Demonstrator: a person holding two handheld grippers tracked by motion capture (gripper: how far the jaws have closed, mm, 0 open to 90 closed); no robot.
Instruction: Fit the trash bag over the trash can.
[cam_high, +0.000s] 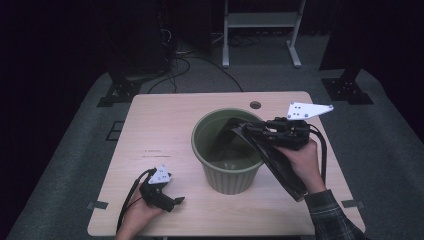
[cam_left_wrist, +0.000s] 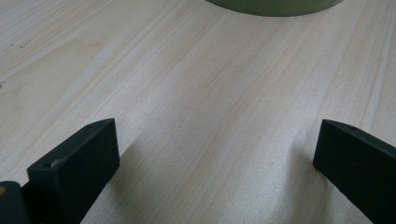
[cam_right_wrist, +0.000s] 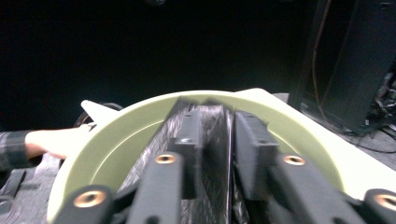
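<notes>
Black bag draped over the right rim of green bin (long axis diagonal, top end in the bin mouth, tail towards the near-right table corner). Right gripper: jaws slightly parted astride bag fold, grip unclear. Left gripper: jaws wide apart, nothing between, low over table.

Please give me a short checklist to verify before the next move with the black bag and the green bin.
1. Black bag reaches into the green bin: ok, one end lies inside, the rest hangs over the rim toward the person.
2. Right gripper over the bin opening: ok.
3. Right gripper's hold on the bag: cannot tell; bag material sits between the jaws, the picture is blurred.
4. Left gripper free: ok, open, nothing between the jaws, low over the table.
5. Bin upright: ok.
6. Bag spread over the whole rim: not ok.
</notes>
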